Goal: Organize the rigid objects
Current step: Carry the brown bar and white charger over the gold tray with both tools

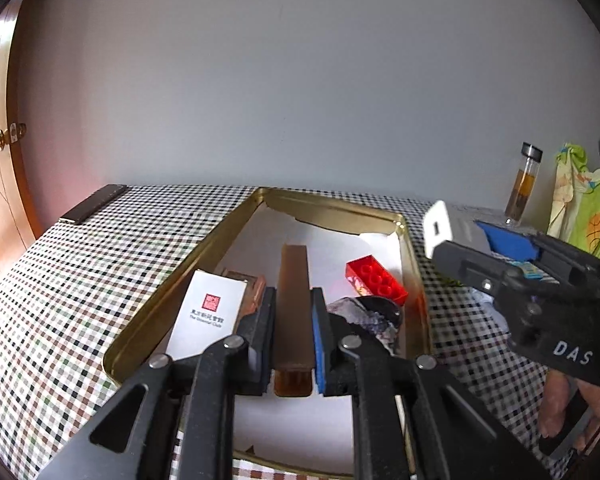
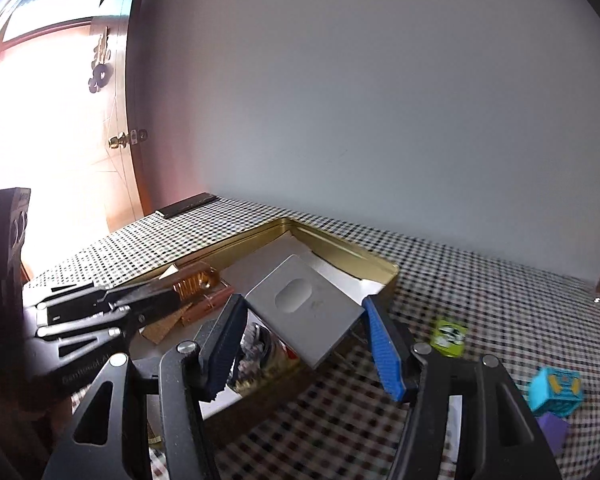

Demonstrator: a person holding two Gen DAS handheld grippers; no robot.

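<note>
Judging from the gold tin [image 1: 204,248] on the checked table [image 1: 80,280], the sorting is partly done: a white box [image 1: 208,312] and a red brick [image 1: 376,278] already lie inside. A brown bar [image 1: 294,300] is held tightly by the left claw [image 1: 293,340] over the tin, its long axis pointing away towards the wall. A grey card case [image 2: 306,312] is held across the right claw [image 2: 300,344], tilted, over the tin's right edge. Small green [image 2: 448,336] and blue [image 2: 556,394] toys are left outside on the table.
</note>
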